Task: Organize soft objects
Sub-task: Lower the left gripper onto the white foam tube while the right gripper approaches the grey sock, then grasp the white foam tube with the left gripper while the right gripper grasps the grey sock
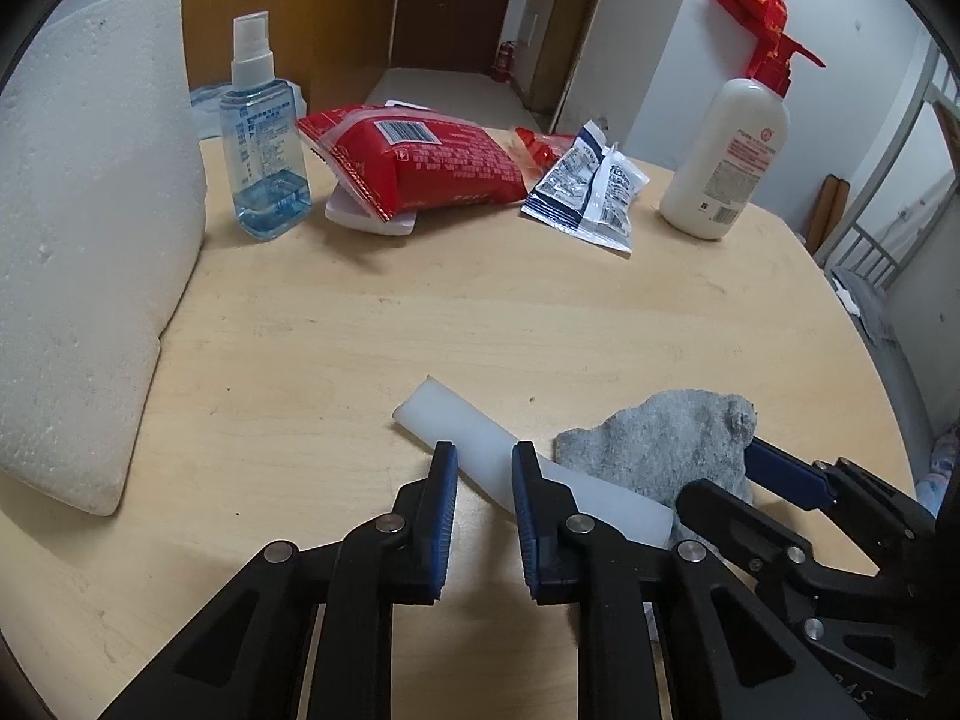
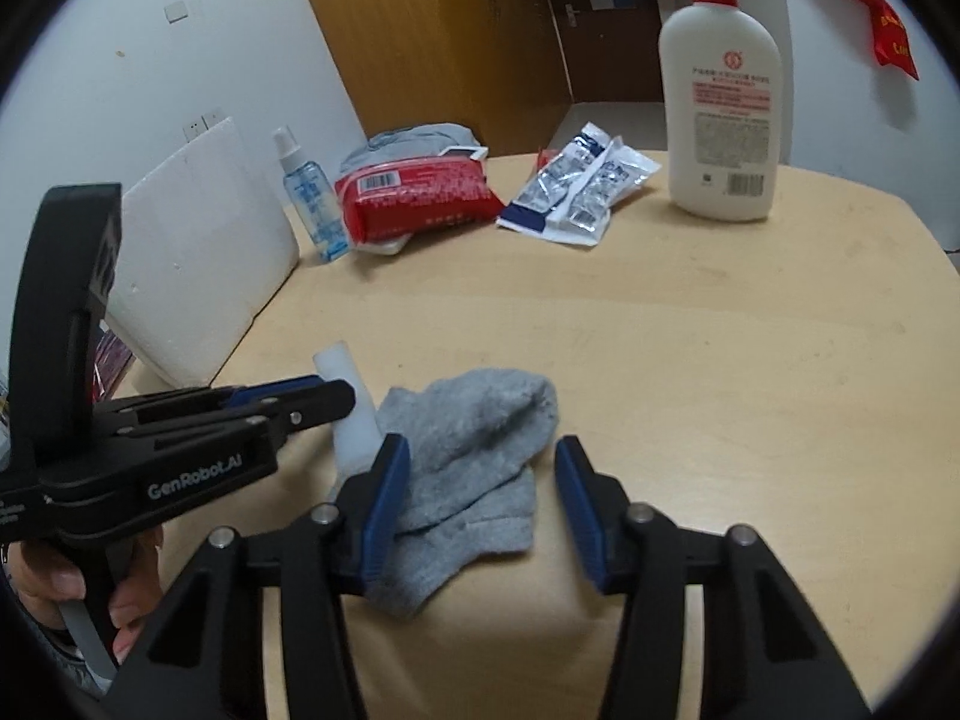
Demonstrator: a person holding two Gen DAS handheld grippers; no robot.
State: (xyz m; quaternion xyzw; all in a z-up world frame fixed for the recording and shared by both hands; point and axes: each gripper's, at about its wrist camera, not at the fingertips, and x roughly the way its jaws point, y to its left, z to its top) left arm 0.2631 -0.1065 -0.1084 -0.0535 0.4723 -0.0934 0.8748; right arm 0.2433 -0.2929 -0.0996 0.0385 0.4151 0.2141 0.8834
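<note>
Lying between the right tool's (image 2: 483,480) blades, the grey sock (image 2: 474,450).

On the bench (image 1: 540,300), a foam strip (image 1: 456,420) lies near the front with a sock (image 1: 660,450) touching its right end. A foam slab (image 1: 90,240) stands along the left edge. Along the back, left to right: spray bottle (image 1: 264,150), snack packet (image 1: 432,162) atop a small box (image 1: 366,219), foil sachets (image 1: 588,192), lotion bottle (image 1: 726,162).
</note>
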